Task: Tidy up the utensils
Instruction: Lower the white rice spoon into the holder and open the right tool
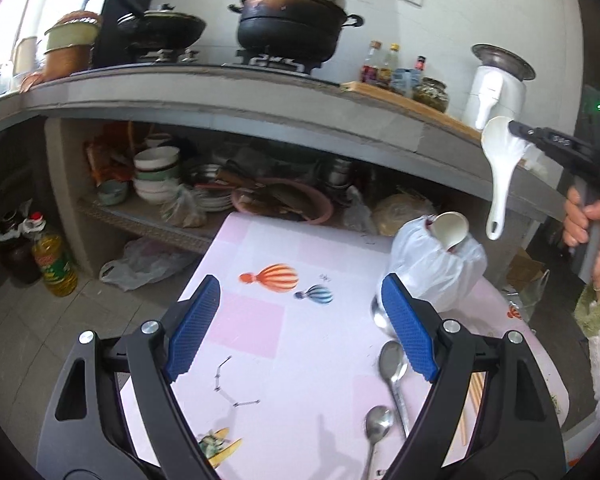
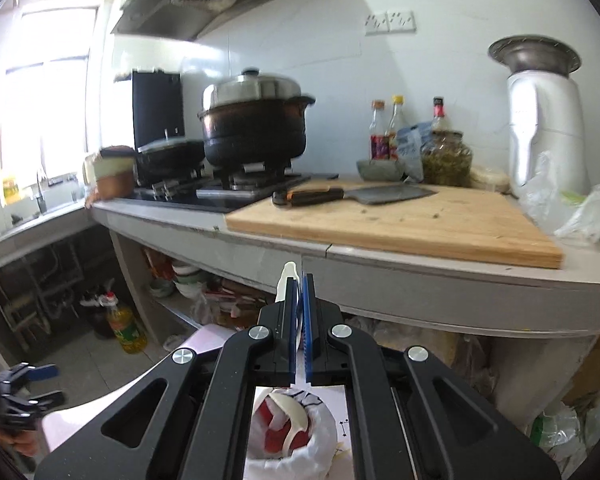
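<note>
Progress partial: right hand-held gripper (image 2: 299, 316) clamps white ceramic spoon (image 1: 500, 168) above bag-wrapped holder (image 1: 436, 268), which already holds one. Left hand-held gripper (image 1: 304, 328) gapes empty; metal spoons (image 1: 392, 364) and chopsticks (image 1: 474, 400) remain on worktop (image 1: 300, 344).

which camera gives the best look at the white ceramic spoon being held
The left wrist view: the whole white ceramic spoon shows, pinched by the right gripper above the container. The right wrist view shows only its edge between shut fingers.
</note>
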`<state>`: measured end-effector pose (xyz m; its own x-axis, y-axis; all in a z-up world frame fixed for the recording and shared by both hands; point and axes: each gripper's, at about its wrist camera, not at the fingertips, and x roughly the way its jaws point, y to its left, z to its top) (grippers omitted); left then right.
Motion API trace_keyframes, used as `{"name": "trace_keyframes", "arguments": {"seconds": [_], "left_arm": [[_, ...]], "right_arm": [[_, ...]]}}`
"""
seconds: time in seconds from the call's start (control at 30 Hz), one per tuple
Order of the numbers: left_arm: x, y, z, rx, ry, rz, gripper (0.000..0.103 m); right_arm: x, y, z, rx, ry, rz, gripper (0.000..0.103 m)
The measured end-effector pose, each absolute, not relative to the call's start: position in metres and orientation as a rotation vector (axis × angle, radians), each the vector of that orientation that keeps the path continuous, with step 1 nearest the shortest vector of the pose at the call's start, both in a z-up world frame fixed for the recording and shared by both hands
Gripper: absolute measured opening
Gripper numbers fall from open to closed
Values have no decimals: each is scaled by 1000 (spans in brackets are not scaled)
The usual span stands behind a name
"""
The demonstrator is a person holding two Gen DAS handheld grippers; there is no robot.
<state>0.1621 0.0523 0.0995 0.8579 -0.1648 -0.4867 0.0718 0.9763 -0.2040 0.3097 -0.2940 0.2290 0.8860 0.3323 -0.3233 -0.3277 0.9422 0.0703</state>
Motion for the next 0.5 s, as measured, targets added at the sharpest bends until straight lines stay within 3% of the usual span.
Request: {"name": "trace_keyframes", "arguments": {"seconds": [0.5], "left_arm": [[154, 82, 85, -222, 562, -46, 79]], "right_arm": [[364, -251, 145, -146, 403, 427, 3]]}}
